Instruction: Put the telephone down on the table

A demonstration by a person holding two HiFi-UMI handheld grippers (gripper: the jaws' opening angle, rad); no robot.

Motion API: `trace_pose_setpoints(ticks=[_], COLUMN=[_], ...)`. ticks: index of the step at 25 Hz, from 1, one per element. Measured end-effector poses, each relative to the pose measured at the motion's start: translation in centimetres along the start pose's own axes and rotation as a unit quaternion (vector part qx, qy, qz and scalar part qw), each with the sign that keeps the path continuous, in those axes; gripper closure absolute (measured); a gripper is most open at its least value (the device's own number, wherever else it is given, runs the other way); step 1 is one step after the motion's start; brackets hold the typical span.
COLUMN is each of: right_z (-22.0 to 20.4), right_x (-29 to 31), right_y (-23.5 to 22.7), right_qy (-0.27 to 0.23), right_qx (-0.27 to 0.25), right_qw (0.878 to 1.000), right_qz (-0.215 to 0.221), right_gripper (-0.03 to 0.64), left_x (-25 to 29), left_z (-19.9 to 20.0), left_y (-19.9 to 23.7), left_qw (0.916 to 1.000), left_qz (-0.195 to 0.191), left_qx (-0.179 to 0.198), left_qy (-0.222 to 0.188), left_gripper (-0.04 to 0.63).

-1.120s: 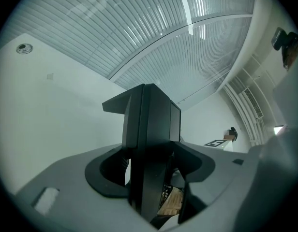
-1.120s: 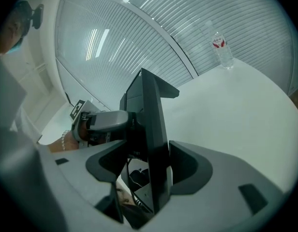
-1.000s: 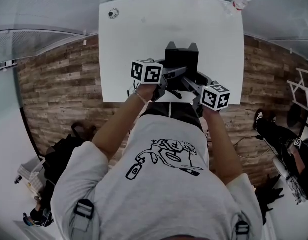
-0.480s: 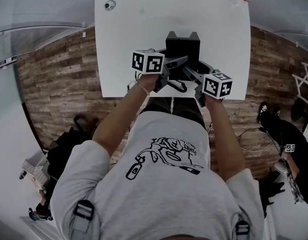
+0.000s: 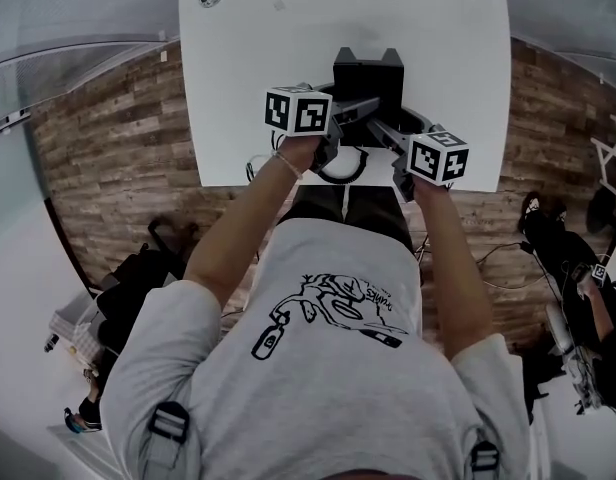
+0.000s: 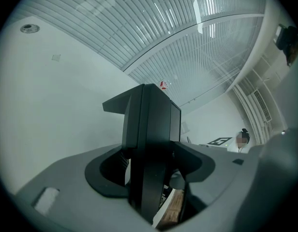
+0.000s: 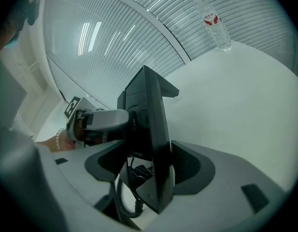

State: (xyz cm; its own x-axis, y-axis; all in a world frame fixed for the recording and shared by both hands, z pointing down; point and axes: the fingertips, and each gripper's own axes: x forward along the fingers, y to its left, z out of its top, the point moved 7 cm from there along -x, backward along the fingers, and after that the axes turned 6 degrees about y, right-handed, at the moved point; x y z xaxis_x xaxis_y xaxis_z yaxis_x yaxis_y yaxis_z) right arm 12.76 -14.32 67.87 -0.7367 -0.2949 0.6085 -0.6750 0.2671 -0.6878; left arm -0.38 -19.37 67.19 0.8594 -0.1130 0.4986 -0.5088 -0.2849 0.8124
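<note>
We judge the telephone [image 5: 367, 71] stiff, bulky; left gripper [image 6: 150, 170] fingers clamp its side, right gripper [image 7: 150, 170] fingers, just opening wider, hold the other.

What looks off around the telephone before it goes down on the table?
One thing: the telephone has its coiled cord dangling loose under it, right at the table's near edge, where floor shows just below in the left gripper view. The cord may get trapped underneath or slip over the edge. Nothing looks spilled or damaged.
</note>
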Motion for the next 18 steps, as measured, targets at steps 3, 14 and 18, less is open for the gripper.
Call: trace_pose_setpoints(ticks=[3,14,18], right_z=[-0.2,-1.4,-1.6], right_x=[0.3,1.2,1.5], right_y=[-0.3,-1.1,-1.5], right_qy=[0.003,0.014,0.015], right_qx=[0.002,0.003,0.007], right_qw=[1.000,1.000,1.000], right_qz=[-0.001,-0.004,-0.006], right_gripper=[0.364,0.359,0.359], left_x=[0.3,0.9,1.3], left_z=[-0.2,-1.4,-1.6], left_y=[0.4,1.5,1.9], left_qw=[1.0000,0.9998,0.9998], left_qz=[0.001,0.012,0.011], left_qx=[-0.002,-0.014,-0.019], left_qy=[0.000,0.004,0.005], left_gripper=[0.301,0.301,0.301])
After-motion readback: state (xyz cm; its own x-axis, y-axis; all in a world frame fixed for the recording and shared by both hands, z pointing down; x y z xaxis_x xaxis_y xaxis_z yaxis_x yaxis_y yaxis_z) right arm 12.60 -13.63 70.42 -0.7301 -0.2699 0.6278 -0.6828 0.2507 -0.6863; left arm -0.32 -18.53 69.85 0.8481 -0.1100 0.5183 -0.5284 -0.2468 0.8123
